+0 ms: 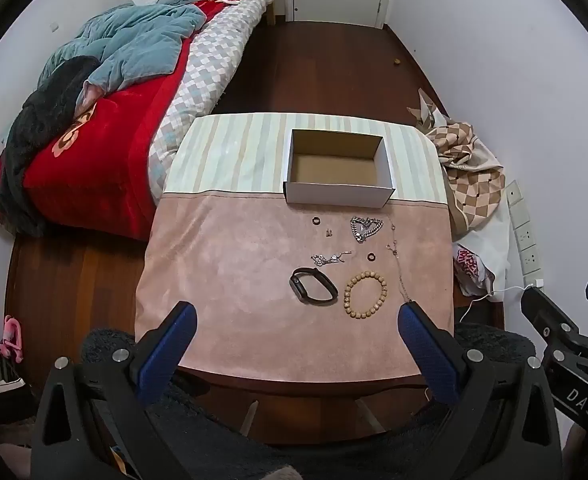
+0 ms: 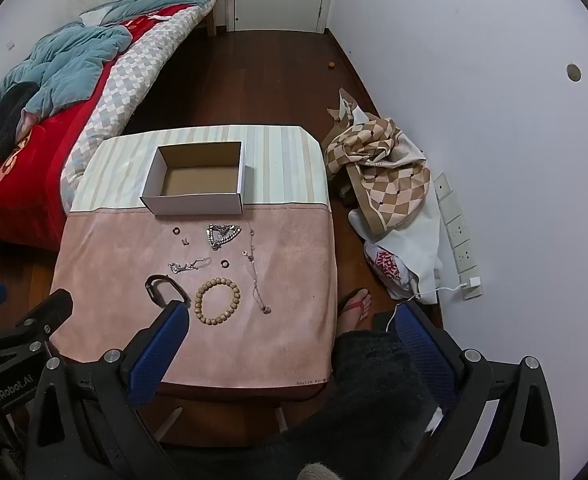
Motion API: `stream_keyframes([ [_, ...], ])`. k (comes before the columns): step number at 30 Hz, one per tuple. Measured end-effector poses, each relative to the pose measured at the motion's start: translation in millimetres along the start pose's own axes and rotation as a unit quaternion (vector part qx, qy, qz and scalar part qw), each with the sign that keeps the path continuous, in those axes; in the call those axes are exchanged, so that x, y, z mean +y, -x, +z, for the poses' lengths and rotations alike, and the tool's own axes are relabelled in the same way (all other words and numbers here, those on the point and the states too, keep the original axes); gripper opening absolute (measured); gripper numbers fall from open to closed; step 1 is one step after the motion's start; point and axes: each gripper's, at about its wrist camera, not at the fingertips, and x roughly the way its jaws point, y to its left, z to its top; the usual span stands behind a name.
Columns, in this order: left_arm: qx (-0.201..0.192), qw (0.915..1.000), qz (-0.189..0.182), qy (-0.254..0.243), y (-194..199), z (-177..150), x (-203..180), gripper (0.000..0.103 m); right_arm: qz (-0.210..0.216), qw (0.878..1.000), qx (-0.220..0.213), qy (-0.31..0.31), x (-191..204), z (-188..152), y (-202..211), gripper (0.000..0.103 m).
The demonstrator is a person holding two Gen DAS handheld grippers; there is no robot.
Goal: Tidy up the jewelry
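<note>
An empty white cardboard box [image 1: 339, 168] [image 2: 198, 178] stands at the back of the small table. In front of it on the pink cloth lie a wooden bead bracelet [image 1: 365, 295] [image 2: 217, 300], a black smart band [image 1: 313, 286] [image 2: 159, 286], a chunky silver chain [image 1: 366, 227] [image 2: 222, 234], a thin silver bracelet [image 1: 330, 258] [image 2: 189, 266], a long thin necklace [image 1: 399, 264] [image 2: 256, 268], two small dark rings [image 1: 316, 221] [image 1: 371, 257] and a tiny earring [image 1: 328, 233]. My left gripper [image 1: 294, 312] is open above the table's near edge. My right gripper [image 2: 290, 312] is open, held near the table's front right corner.
The table [image 1: 222, 280] is covered with pink and striped cloth. A bed [image 1: 94, 120] with red and teal bedding stands to the left. A checked bag [image 2: 382, 168] and a power strip [image 2: 460, 240] lie on the floor at the right. A foot in a sandal [image 2: 356, 306] is beside the table.
</note>
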Motion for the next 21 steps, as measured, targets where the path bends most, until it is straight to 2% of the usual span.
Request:
stream_keyframes([
  [21,-0.007,1.0000,0.000,-0.001,12,-1,-8,0.103,0.001,1.000,0.000,0.000,0,1,4,0.103],
])
